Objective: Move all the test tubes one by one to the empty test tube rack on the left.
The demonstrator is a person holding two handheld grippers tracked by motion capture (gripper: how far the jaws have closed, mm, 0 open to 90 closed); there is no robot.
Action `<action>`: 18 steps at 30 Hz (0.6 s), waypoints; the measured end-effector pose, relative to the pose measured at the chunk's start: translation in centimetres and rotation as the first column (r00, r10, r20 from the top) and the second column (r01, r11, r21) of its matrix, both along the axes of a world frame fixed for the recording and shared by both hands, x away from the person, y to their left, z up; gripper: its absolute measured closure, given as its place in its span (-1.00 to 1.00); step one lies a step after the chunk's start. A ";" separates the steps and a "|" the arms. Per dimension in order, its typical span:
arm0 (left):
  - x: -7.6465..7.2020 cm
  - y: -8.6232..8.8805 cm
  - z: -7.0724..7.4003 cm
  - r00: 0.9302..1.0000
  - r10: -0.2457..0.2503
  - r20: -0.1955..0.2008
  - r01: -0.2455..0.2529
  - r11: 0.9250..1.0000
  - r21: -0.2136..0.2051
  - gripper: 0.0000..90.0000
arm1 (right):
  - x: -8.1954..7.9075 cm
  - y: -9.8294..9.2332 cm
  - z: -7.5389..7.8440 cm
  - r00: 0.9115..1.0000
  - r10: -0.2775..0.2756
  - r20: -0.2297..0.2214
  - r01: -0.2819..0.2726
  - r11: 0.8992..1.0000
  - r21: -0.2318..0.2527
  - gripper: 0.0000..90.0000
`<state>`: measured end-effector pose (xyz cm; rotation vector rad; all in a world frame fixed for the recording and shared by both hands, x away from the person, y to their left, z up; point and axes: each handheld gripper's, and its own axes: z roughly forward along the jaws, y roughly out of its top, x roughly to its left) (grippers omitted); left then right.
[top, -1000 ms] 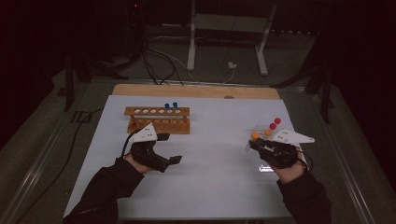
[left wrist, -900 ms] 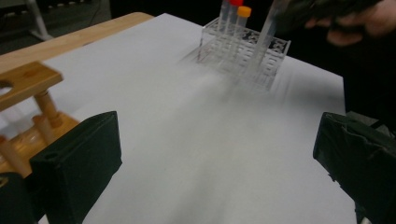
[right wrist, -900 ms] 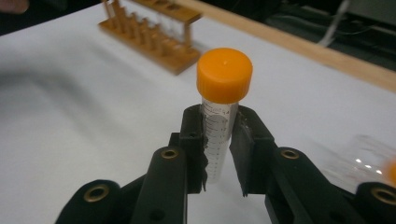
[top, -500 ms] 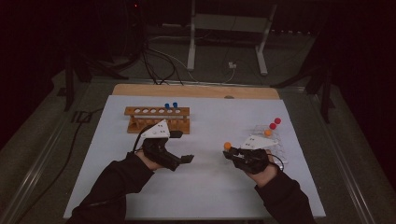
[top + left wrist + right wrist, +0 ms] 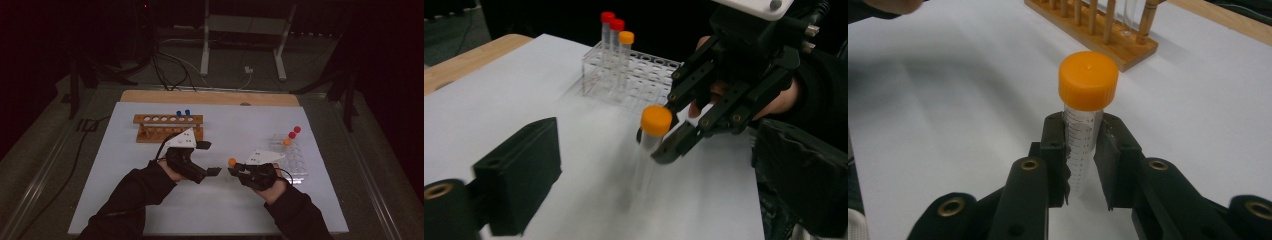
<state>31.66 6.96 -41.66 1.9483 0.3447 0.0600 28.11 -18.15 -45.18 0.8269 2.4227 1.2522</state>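
My right claw (image 5: 233, 171) is clamped on an orange-capped tube (image 5: 1083, 120), upright over the white mat (image 5: 240, 210) at mid-table, between the clear rack (image 5: 295, 162) on the right and the wooden rack (image 5: 167, 127) at the far left. My left claw (image 5: 212, 159), jaws apart and just now narrowing with nothing between them, faces it, just beside the tube. I judge the handover underway; two blue-capped tubes (image 5: 183, 113) already stand in the wooden rack, three tubes wait in the clear one.

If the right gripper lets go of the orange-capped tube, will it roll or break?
The tube is round and narrow, so it would likely tip and roll. It looks like clear, empty plastic: probably light, not very fragile. Its smooth wall may slip between the right gripper pads.
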 end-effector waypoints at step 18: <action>0.2 -3.2 -1.7 0.998 -0.011 0.066 0.006 0.997 0.075 0.32 | -0.2 0.4 0.1 1.000 0.025 -0.006 -0.025 1.000 0.008 0.67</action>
